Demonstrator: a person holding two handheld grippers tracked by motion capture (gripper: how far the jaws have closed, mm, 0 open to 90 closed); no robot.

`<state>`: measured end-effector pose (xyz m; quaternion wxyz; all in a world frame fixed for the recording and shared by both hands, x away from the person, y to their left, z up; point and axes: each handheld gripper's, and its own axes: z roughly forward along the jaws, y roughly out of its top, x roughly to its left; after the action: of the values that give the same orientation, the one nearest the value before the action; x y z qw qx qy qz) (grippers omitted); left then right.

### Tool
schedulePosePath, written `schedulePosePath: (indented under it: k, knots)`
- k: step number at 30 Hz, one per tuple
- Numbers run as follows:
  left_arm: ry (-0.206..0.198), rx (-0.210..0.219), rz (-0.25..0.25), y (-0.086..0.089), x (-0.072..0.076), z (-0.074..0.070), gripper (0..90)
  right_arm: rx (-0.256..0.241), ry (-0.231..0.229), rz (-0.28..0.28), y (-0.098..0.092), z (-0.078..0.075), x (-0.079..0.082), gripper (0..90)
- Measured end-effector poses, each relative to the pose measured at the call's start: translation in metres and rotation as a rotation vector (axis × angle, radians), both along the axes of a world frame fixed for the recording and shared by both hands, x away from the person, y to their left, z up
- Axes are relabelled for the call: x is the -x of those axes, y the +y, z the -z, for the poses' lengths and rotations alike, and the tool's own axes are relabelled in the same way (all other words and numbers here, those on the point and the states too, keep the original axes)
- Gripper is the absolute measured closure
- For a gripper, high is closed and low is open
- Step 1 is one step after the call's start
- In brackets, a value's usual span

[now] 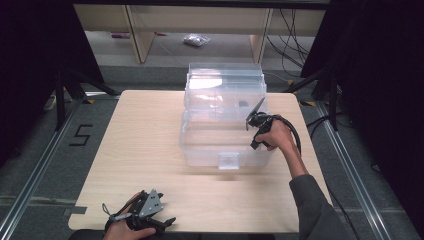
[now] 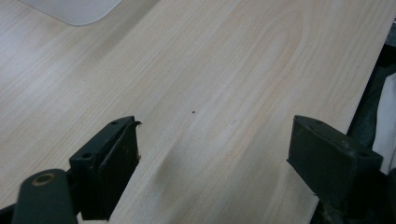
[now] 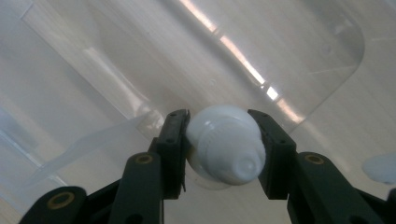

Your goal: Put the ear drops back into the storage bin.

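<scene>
The right gripper (image 3: 223,144) has its fingers clenched on a small white bottle (image 3: 226,142), held over the open clear plastic box (image 1: 200,145) that stands in the far middle of the desk (image 1: 140,145). The left gripper (image 2: 212,154) rests at the near left edge of the desk, well apart from the box, its fingers spread wide and grasping nothing.
</scene>
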<state>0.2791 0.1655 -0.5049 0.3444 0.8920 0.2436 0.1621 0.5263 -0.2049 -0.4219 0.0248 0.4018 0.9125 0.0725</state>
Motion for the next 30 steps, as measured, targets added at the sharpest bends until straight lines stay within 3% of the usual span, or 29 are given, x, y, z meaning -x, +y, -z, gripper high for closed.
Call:
schedulePosePath:
  k: [1, 3, 4, 10, 15, 18, 22, 25, 30]
  knots:
    - [0.000, -0.001, 0.001, 0.000, 0.000, 0.000, 15.6, 0.002, 0.010, 0.015, 0.001, 0.001, 0.000, 60.1]
    - [0.000, -0.001, 0.002, 0.000, 0.000, 0.000, 15.6, -0.005, -0.012, -0.038, -0.002, 0.005, -0.003, 60.1]
    - [0.000, -0.002, 0.002, 0.000, 0.000, 0.000, 15.6, -0.002, 0.009, 0.014, 0.000, 0.004, 0.000, 60.1]
    - [-0.001, -0.003, 0.001, 0.000, 0.000, 0.000, 15.6, -0.002, 0.006, -0.005, 0.000, 0.007, -0.002, 60.0]
    - [0.000, -0.002, 0.001, 0.000, 0.000, 0.000, 15.6, 0.009, 0.020, 0.021, 0.003, 0.007, -0.001, 60.0]
    - [-0.001, -0.001, 0.003, 0.000, 0.000, 0.000, 15.6, 0.008, 0.016, -0.005, 0.002, 0.008, -0.002, 60.0]
    - [-0.010, -0.012, 0.016, 0.000, -0.001, -0.001, 15.6, 0.008, 0.016, 0.015, 0.002, 0.006, 0.000, 59.5]
    - [-0.009, -0.011, 0.014, 0.000, -0.001, 0.000, 15.7, -0.007, -0.023, -0.002, 0.000, 0.003, 0.000, 53.5]
    - [-0.013, -0.022, 0.016, 0.001, -0.001, -0.001, 15.6, -0.021, -0.050, 0.029, -0.001, -0.004, 0.003, 42.5]
